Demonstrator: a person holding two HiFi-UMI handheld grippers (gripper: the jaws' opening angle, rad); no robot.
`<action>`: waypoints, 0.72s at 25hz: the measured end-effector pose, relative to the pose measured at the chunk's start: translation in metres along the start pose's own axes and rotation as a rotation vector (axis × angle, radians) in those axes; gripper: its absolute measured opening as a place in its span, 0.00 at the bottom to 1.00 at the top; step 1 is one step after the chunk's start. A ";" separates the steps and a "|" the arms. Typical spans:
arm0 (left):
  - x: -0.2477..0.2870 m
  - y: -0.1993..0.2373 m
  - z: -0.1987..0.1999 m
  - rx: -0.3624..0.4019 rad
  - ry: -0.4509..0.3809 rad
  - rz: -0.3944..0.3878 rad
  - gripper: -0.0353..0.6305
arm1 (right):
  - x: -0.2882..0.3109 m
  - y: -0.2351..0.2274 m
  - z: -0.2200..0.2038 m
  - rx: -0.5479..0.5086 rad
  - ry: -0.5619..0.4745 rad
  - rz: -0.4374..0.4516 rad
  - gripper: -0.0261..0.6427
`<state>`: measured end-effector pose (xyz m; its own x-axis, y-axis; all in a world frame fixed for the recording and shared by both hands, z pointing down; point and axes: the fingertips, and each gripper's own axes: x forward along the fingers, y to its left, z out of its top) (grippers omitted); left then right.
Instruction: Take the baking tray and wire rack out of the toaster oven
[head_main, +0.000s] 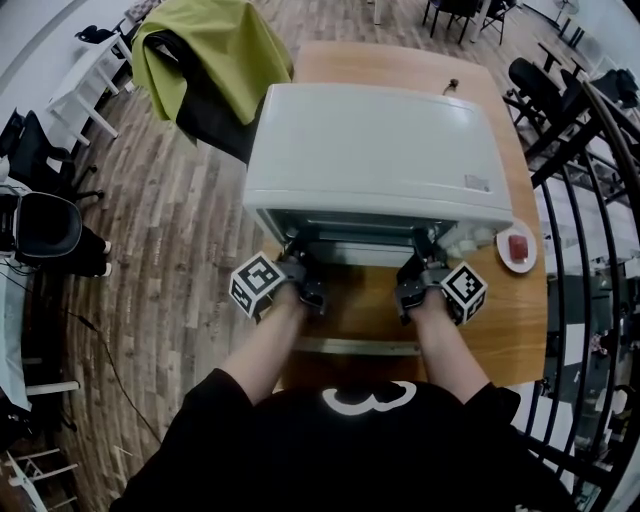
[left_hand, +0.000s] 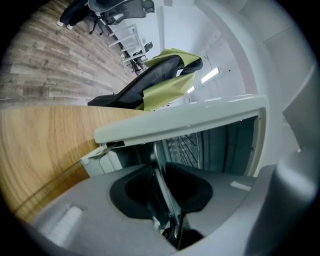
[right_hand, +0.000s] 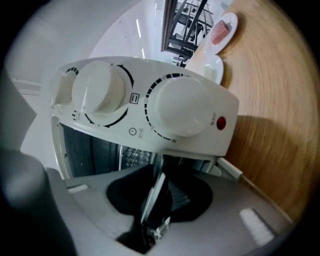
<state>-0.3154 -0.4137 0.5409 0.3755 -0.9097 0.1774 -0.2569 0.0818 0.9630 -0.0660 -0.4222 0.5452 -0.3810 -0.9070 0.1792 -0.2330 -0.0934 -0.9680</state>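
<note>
**Head view and both gripper views, read from left to right.** Beyond and to the left of the left gripper (head_main: 300, 258), a chair (head_main: 215, 110) draped with a green cloth (head_main: 210, 45) is seen on the wood floor (head_main: 170, 250).

The left gripper is held at the left end of the mouth of the toaster oven (head_main: 380, 150). Its jaws are pinched on the thin metal rim of the baking tray (left_hand: 162, 192), which is seen edge-on between the black pads (left_hand: 132, 192). Straight ahead of these jaws, inside the oven, the wire rack (left_hand: 187, 150) is visible.

Between the 2 grippers, the front edge of the baking tray is seen as a pale strip at the oven mouth. Below the grippers the oven door (head_main: 355, 347) is folded down.

The right gripper (head_main: 425, 262) is set at the right end of the mouth. Its jaws are likewise clamped on the tray rim, with the metal pressed between the pads. Just above these jaws, 2 white dials (right_hand: 180, 107) and a red lamp (right_hand: 220, 123) are shown on the control panel.

To the right of the right gripper, a small white plate (head_main: 503, 258) bearing a red item (head_main: 517, 246) is set on the wooden table (head_main: 500, 330), near the oven's corner.
</note>
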 end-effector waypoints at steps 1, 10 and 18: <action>-0.002 0.000 -0.001 0.001 0.001 0.004 0.18 | -0.002 -0.001 -0.001 0.002 0.002 0.001 0.18; -0.028 0.001 -0.011 -0.009 -0.008 0.026 0.17 | -0.027 -0.002 -0.012 0.001 0.038 -0.007 0.17; -0.054 0.001 -0.021 -0.015 -0.021 0.037 0.17 | -0.053 -0.002 -0.024 -0.007 0.076 -0.020 0.17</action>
<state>-0.3172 -0.3556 0.5366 0.3468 -0.9144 0.2087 -0.2569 0.1214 0.9588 -0.0664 -0.3640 0.5422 -0.4427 -0.8713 0.2120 -0.2475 -0.1085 -0.9628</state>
